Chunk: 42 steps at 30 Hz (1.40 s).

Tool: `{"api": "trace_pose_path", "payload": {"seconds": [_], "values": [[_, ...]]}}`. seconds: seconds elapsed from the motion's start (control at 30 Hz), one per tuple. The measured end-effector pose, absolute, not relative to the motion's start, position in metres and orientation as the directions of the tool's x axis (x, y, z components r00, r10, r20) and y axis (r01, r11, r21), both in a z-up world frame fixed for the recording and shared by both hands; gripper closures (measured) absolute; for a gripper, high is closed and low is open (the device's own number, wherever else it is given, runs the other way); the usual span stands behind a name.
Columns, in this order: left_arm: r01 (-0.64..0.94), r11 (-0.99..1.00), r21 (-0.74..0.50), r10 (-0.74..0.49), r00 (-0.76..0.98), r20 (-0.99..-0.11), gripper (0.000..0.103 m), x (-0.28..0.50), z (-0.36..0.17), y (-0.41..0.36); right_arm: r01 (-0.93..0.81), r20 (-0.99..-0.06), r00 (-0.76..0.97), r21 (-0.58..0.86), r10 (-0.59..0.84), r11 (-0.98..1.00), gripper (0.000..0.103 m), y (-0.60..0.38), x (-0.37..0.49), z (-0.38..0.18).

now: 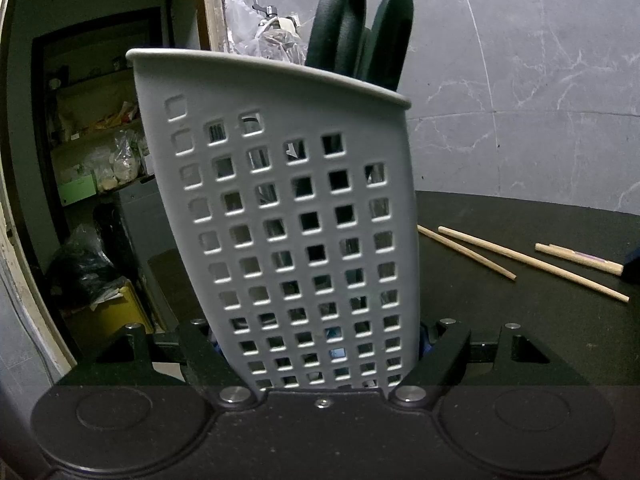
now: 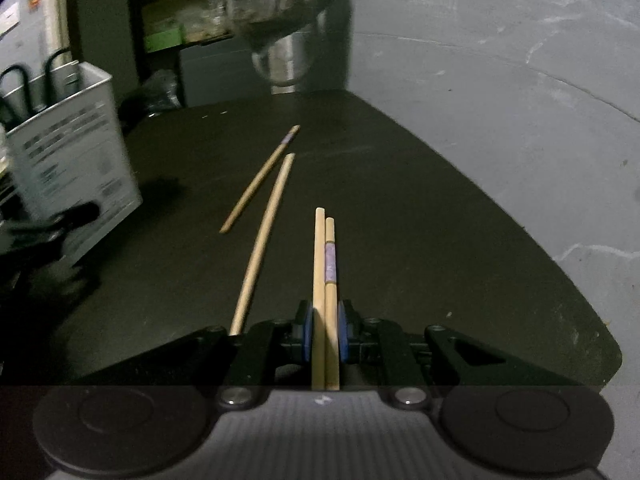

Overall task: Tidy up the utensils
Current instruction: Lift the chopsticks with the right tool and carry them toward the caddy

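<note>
- Chopsticks (image 2: 325, 304) first, since they're right under the right cam: I'm pinching a pair of them in my right gripper (image 2: 325, 334), blue pads (image 2: 307, 334) pressing in on both sides, sticks poking straight out ahead over the table (image 2: 460, 240).
- Two more loose sticks (image 2: 260, 200) are lying just left of the held pair, angled toward the back of the table.
- Left gripper (image 1: 320, 344) is clamping the grey holder (image 1: 288, 220) low down, jaws hugging its sides, and the holder is leaning a bit toward the left of that view.
- Scissors (image 1: 360, 28) are already sitting in the holder, dark loops sticking out over the rim.
- Step-wise I'm guessing I'm mid-pickup: one pair grabbed, not dropped in yet.
- Next move, I think, is swinging the right hand left to the holder, tipping the sticks upright and clearing the scissor handles.
- Holder is looking tippy, so I'm planning on keeping the left clamp tight.
</note>
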<state>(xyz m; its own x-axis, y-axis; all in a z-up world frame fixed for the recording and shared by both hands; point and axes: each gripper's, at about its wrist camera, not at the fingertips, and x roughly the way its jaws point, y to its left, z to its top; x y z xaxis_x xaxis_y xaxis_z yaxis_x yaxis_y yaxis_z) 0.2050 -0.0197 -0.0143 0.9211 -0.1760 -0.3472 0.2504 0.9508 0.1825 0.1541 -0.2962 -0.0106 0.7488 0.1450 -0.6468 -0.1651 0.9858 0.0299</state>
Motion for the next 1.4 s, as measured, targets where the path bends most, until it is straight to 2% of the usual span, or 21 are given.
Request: {"api": "trace_pose_path", "payload": {"seconds": [0.27, 0.5, 0.73, 0.97, 1.0, 1.07, 1.1, 1.13, 1.27, 1.4], "values": [[0.246, 0.953, 0.176, -0.174, 0.922, -0.347, 0.024, 0.204, -0.015, -0.019, -0.315, -0.646, 0.715, 0.046, 0.269, 0.948, 0.088, -0.270, 0.142, -0.008], [0.245, 0.953, 0.177, -0.173, 0.922, -0.345, 0.024, 0.203, -0.015, -0.020, -0.435, -0.634, 0.684, 0.042, 0.360, 0.900, 0.088, -0.237, 0.166, -0.007], [0.245, 0.953, 0.178, -0.172, 0.923, -0.344, 0.024, 0.203, -0.015, -0.020, -0.474, -0.618, 0.681, 0.038, 0.394, 0.880, 0.088, -0.213, 0.194, -0.008], [0.245, 0.953, 0.180, -0.172, 0.923, -0.345, 0.024, 0.203, -0.015, -0.020, -0.414, -0.593, 0.701, 0.113, 0.395, 0.903, 0.087, -0.204, 0.210, -0.011], [0.245, 0.953, 0.180, -0.173, 0.923, -0.344, 0.024, 0.203, -0.015, -0.020, -0.411, -0.590, 0.701, 0.125, 0.401, 0.903, 0.086, -0.204, 0.210, -0.011], [0.245, 0.953, 0.180, -0.173, 0.923, -0.344, 0.024, 0.203, -0.015, -0.020, -0.413, -0.582, 0.692, 0.167, 0.428, 0.895, 0.074, -0.209, 0.208, -0.011], [0.245, 0.953, 0.179, -0.172, 0.923, -0.344, 0.024, 0.203, -0.015, -0.020, -0.413, -0.578, 0.690, 0.181, 0.436, 0.893, 0.065, -0.212, 0.207, -0.010], [0.245, 0.953, 0.180, -0.172, 0.923, -0.344, 0.024, 0.203, -0.015, -0.020, -0.407, -0.576, 0.693, 0.185, 0.434, 0.894, 0.062, -0.215, 0.206, -0.010], [0.245, 0.953, 0.180, -0.173, 0.923, -0.343, 0.024, 0.203, -0.015, -0.020, -0.390, -0.572, 0.703, 0.188, 0.423, 0.902, 0.057, -0.222, 0.203, -0.008], [0.245, 0.953, 0.180, -0.173, 0.923, -0.343, 0.024, 0.203, -0.015, -0.020, -0.387, -0.574, 0.701, 0.191, 0.423, 0.902, 0.048, -0.222, 0.202, -0.008]]}}
